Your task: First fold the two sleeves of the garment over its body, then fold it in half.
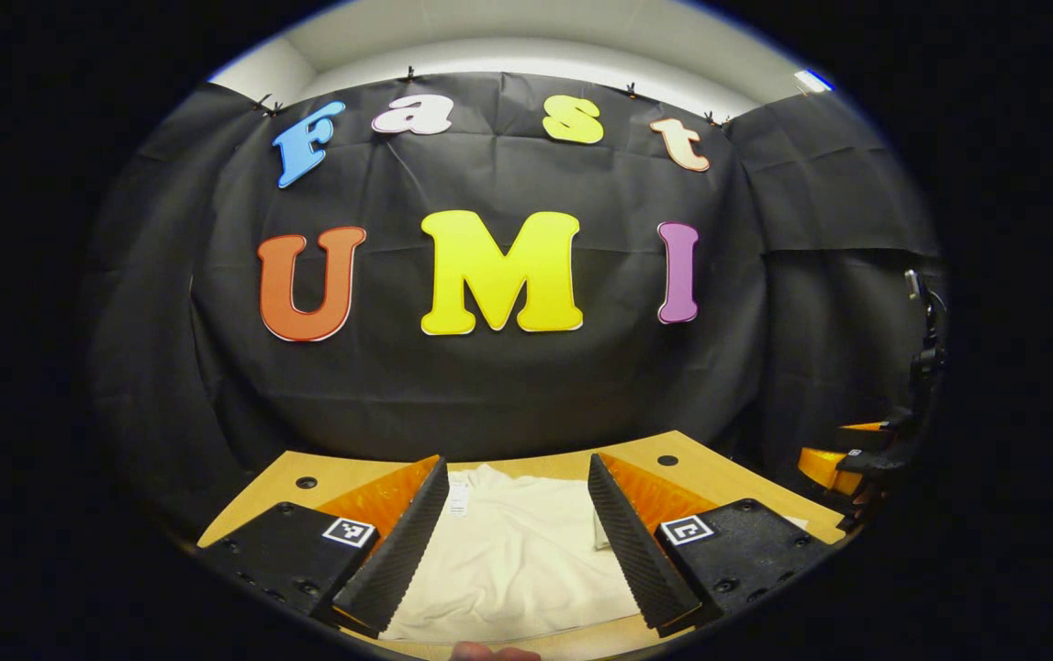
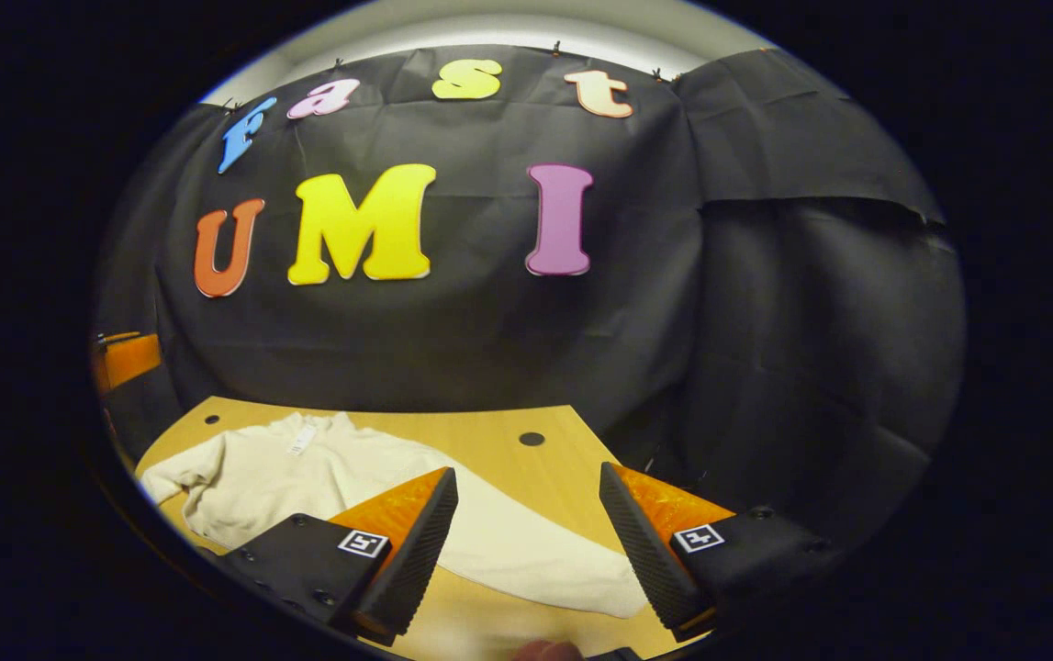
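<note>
Left gripper view: the left gripper (image 1: 519, 542) hangs released, jaws wide, over the white garment (image 1: 512, 560) spread on the table (image 1: 306, 470).

Right gripper view: the right gripper (image 2: 528, 551) is released too, above a sleeve (image 2: 535, 551) lying out toward the table's right edge. Looks like nothing's folded yet, so it's all still to do.

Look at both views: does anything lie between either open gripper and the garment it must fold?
Nothing visible does. The left gripper hangs open above the garment, with bare cloth between its fingers. The right gripper is open over the sleeve lying on the table. No other object rests on the cloth.
</note>
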Motion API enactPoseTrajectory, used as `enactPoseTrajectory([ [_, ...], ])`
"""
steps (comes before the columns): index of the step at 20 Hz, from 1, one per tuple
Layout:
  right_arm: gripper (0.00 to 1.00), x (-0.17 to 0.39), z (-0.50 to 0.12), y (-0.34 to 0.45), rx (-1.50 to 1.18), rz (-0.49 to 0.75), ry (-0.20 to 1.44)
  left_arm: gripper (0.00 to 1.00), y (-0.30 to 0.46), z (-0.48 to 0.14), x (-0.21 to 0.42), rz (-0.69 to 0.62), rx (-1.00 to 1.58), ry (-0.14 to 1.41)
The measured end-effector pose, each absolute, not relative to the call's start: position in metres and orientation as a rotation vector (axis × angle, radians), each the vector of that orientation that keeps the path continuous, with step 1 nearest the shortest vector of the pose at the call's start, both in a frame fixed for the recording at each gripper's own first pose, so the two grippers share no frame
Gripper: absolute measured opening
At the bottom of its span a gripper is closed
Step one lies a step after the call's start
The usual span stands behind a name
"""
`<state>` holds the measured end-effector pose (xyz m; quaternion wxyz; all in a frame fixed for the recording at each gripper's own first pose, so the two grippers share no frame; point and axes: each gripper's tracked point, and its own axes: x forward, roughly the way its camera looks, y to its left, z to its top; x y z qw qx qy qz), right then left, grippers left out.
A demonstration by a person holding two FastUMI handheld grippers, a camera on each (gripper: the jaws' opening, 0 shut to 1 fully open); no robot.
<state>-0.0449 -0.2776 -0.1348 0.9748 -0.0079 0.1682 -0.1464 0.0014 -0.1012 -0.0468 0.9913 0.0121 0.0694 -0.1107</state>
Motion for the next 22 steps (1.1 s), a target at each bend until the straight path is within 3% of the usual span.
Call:
enactPoseTrajectory([
  [4,0.96,-0.065,-0.214,-0.335,0.020,-0.370,0.516,0.96,-0.114,-0.052,0.003,-0.243,0.056,0.156],
  [10,0.97,-0.073,-0.304,-0.357,0.025,-0.373,0.706,0.97,-0.113,-0.059,0.011,-0.229,0.096,0.178],
  [11,0.93,-0.071,-0.314,-0.360,0.036,-0.370,0.726,0.97,-0.111,-0.061,0.011,-0.226,0.100,0.186],
  [12,0.97,-0.076,-0.328,-0.365,0.044,-0.379,0.762,0.96,-0.110,-0.063,0.012,-0.223,0.104,0.194],
  [17,0.94,-0.081,-0.360,-0.376,0.049,-0.387,0.825,0.96,-0.102,-0.064,0.011,-0.195,0.120,0.203],
  [18,0.98,-0.084,-0.363,-0.374,0.056,-0.373,0.831,0.96,-0.102,-0.065,0.012,-0.192,0.122,0.205],
  [19,0.94,-0.082,-0.363,-0.376,0.082,-0.373,0.819,0.96,-0.101,-0.064,0.013,-0.191,0.123,0.207],
  [20,0.99,-0.083,-0.365,-0.374,0.107,-0.373,0.822,0.96,-0.100,-0.065,0.013,-0.190,0.121,0.210],
  [22,0.94,-0.083,-0.367,-0.373,0.087,-0.352,0.819,0.97,-0.099,-0.067,0.013,-0.187,0.112,0.215],
])
